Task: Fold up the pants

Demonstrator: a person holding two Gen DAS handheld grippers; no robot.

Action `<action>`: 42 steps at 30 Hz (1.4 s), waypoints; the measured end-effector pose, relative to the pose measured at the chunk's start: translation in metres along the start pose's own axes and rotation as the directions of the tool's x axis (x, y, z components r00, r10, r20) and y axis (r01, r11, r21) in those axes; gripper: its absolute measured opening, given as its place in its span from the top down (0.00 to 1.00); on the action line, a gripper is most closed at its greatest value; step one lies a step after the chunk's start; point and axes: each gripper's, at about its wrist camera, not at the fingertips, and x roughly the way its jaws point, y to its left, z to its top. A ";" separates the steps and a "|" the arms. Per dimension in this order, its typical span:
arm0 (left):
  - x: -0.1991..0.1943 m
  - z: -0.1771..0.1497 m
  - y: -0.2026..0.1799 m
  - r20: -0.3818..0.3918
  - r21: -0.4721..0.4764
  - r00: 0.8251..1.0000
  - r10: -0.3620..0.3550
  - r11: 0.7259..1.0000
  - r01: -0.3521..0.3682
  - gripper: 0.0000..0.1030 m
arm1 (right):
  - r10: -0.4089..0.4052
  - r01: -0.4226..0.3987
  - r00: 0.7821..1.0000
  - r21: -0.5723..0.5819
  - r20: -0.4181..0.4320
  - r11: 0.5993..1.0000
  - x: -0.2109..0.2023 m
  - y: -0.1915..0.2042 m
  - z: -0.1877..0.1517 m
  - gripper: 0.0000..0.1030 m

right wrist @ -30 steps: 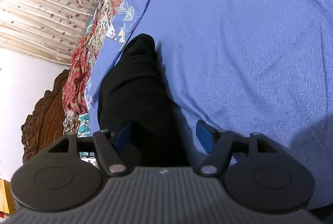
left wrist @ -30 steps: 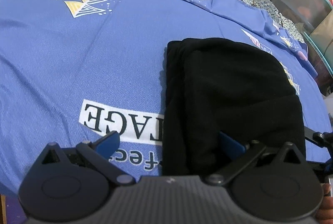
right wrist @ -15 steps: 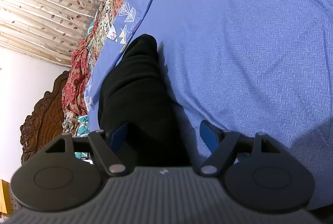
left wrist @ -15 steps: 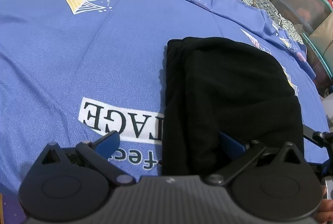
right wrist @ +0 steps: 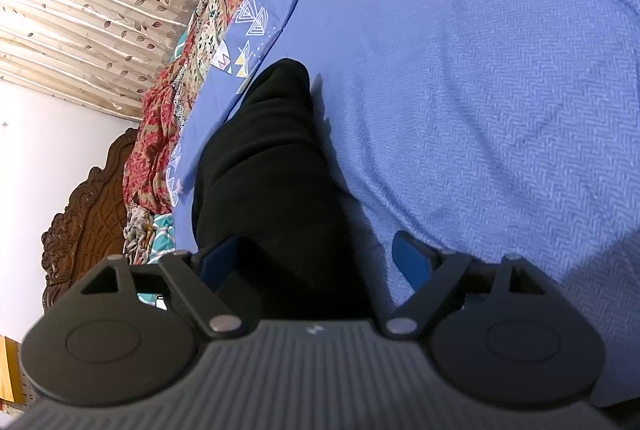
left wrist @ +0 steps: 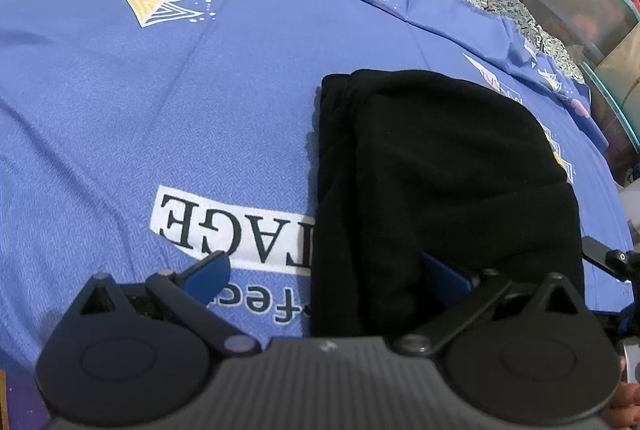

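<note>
Nearest the lens in the right wrist view, the right claw point(right wrist: 316, 254) has just been spreading its jaws: the gap is wider than 1 second ago, and the 2 blue pads now stand clear of the cloth, one at the lower left of the black fold, the other out over bare sheet at lower right. So it is released, with the near edge of the pants point(right wrist: 272, 186) lying between the jaws but not pinched.

In the left wrist view the left claw point(left wrist: 324, 272) is also released and wide, unchanged across the frames; its right pad sits against the pants point(left wrist: 440, 170), its left pad over the printed lettering point(left wrist: 232, 230).

Beyond both, the pants lie as a compact black stack on the blue bedsheet point(left wrist: 160, 90), centre right of that frame. Letting go suggests the fold is laid and likely finished or nearly so.
</note>
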 end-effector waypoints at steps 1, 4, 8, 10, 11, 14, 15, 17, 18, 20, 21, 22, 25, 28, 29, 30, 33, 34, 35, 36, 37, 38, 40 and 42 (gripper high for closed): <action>0.000 0.000 0.000 0.003 0.002 1.000 0.000 1.000 0.000 0.00 | 0.001 -0.001 1.000 0.001 0.000 1.000 0.000 0.000 0.000 0.16; -0.001 -0.001 0.000 0.005 0.008 1.000 -0.003 1.000 0.003 0.00 | 0.001 -0.001 1.000 0.000 0.001 1.000 0.000 0.000 -0.001 0.15; -0.002 0.003 0.003 -0.018 0.009 0.999 -0.029 1.000 0.029 0.00 | 0.004 -0.004 1.000 -0.002 0.001 1.000 -0.001 0.000 -0.001 0.15; -0.002 0.003 0.004 -0.023 0.010 0.999 -0.035 0.999 0.035 0.00 | 0.004 -0.004 1.000 -0.002 0.001 1.000 -0.001 0.000 -0.001 0.15; -0.003 0.003 0.004 -0.025 0.015 0.999 -0.033 0.999 0.034 0.00 | 0.003 -0.003 1.000 -0.002 0.002 1.000 -0.001 0.000 -0.001 0.15; -0.006 0.003 0.002 -0.024 0.026 1.000 -0.017 1.000 0.017 0.00 | 0.004 -0.004 1.000 -0.002 0.000 1.000 -0.001 0.000 -0.001 0.15; -0.007 0.004 0.000 -0.022 0.033 1.000 -0.006 0.999 0.006 0.00 | 0.005 -0.005 1.000 -0.003 -0.001 1.000 -0.001 0.000 0.000 0.15; -0.012 0.004 -0.004 -0.008 0.054 1.000 0.020 0.998 -0.019 0.00 | 0.005 -0.005 1.000 -0.003 0.000 1.000 -0.001 0.000 -0.001 0.15; -0.014 0.004 -0.007 0.000 0.069 0.999 0.032 0.997 -0.032 0.00 | 0.005 -0.005 1.000 -0.003 0.000 1.000 -0.001 0.000 -0.001 0.15; -0.019 0.003 -0.014 0.019 0.108 0.998 0.063 0.992 -0.064 0.00 | 0.005 -0.005 1.000 -0.003 0.000 1.000 -0.001 0.000 -0.001 0.15; -0.021 0.002 -0.016 0.030 0.126 0.997 0.073 0.989 -0.076 0.00 | 0.005 -0.005 1.000 -0.003 0.000 1.000 -0.001 0.000 -0.001 0.15; -0.023 0.001 -0.020 0.043 0.146 0.995 0.086 0.985 -0.091 0.00 | 0.005 -0.005 1.000 -0.003 0.000 1.000 -0.001 0.000 -0.001 0.15; -0.027 -0.002 -0.028 0.068 0.189 0.990 0.121 0.973 -0.132 0.00 | 0.005 -0.005 1.000 -0.004 0.000 1.000 -0.001 0.000 -0.001 0.15; -0.031 -0.003 -0.034 0.088 0.208 0.986 0.144 0.965 -0.160 0.00 | 0.007 -0.007 1.000 -0.004 0.000 1.000 -0.002 -0.001 -0.001 0.15; -0.034 -0.003 -0.035 0.098 0.215 0.984 0.151 0.962 -0.169 0.00 | 0.008 -0.008 1.000 -0.004 0.000 1.000 -0.002 -0.001 -0.001 0.15; -0.035 -0.003 -0.038 0.108 0.224 0.981 0.159 0.958 -0.180 0.00 | 0.008 -0.008 1.000 -0.004 0.000 1.000 -0.002 -0.001 -0.001 0.15; -0.039 -0.003 -0.045 0.140 0.263 0.971 0.191 0.939 -0.223 0.00 | 0.008 -0.008 1.000 -0.008 0.001 1.000 -0.002 -0.001 -0.002 0.14; -0.040 -0.003 -0.046 0.146 0.275 0.970 0.196 0.934 -0.230 0.00 | 0.009 -0.009 1.000 -0.012 0.000 1.000 -0.002 0.000 -0.002 0.14; -0.042 -0.003 -0.047 0.148 0.282 0.969 0.198 0.931 -0.234 0.00 | 0.008 -0.008 1.000 -0.016 -0.001 1.000 -0.002 0.000 -0.002 0.13; -0.042 -0.002 -0.046 0.145 0.283 0.970 0.197 0.931 -0.231 0.00 | 0.008 -0.008 1.000 -0.021 -0.001 1.000 -0.002 0.001 -0.002 0.13; -0.042 -0.002 -0.044 0.140 0.278 0.972 0.191 0.934 -0.224 0.00 | 0.009 -0.009 1.000 -0.025 -0.001 1.000 -0.002 0.001 -0.003 0.13; -0.042 -0.002 -0.042 0.132 0.269 0.974 0.183 0.939 -0.213 0.00 | 0.010 -0.010 1.000 -0.029 -0.001 1.000 -0.002 0.001 -0.003 0.12; -0.040 -0.001 -0.036 0.112 0.246 0.978 0.175 0.949 -0.198 0.00 | 0.010 -0.010 1.000 -0.037 -0.002 0.999 -0.002 0.001 -0.003 0.12; -0.035 -0.001 -0.030 0.084 0.223 0.981 0.175 0.956 -0.189 0.00 | 0.011 -0.011 1.000 -0.048 -0.001 0.999 -0.001 0.002 -0.004 0.10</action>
